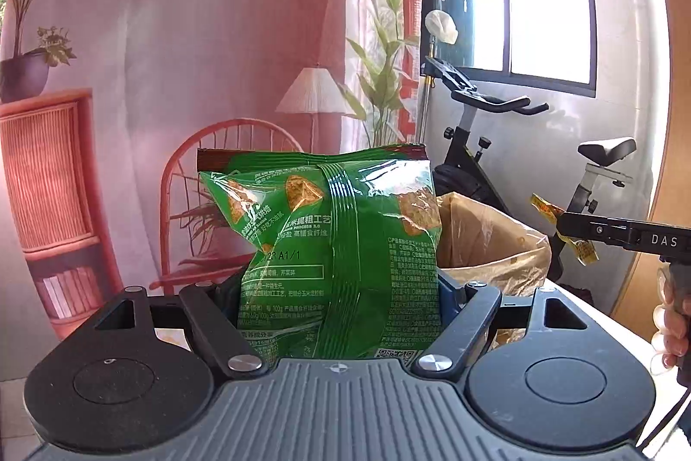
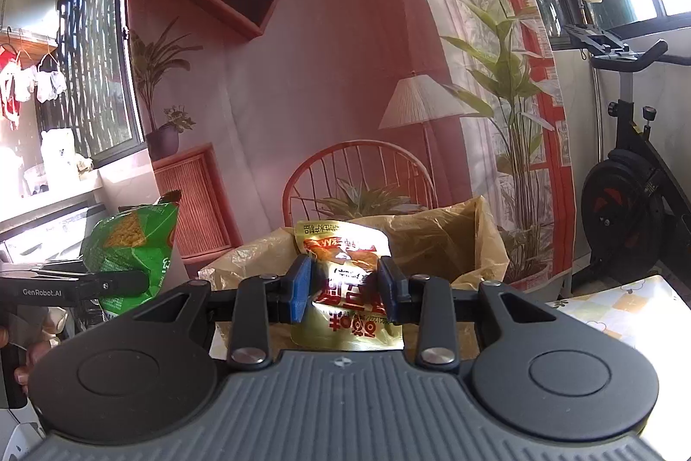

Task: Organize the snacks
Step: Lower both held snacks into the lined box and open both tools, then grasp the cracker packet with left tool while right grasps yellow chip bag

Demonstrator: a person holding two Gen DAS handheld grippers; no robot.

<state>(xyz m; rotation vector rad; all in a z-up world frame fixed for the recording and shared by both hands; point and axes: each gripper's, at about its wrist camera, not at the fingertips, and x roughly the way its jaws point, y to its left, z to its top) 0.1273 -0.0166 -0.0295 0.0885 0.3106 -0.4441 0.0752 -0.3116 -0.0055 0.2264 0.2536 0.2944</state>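
Left wrist view: green chip bag (image 1: 341,245) is held upright in the widely spread left gripper (image 1: 341,301), in front of the paper-lined box (image 1: 488,245) beyond it; squeeze should be kept light so the chips aren't crushed, and the bag carried clear over the box rim before release. Right wrist view: gold sachet (image 2: 347,284) is pinched between the narrowly set blue pads (image 2: 300,284) of the right gripper (image 2: 345,286), just short of the box's liner (image 2: 453,240); it should be released low inside, one item at a time, so the grippers aren't fouled
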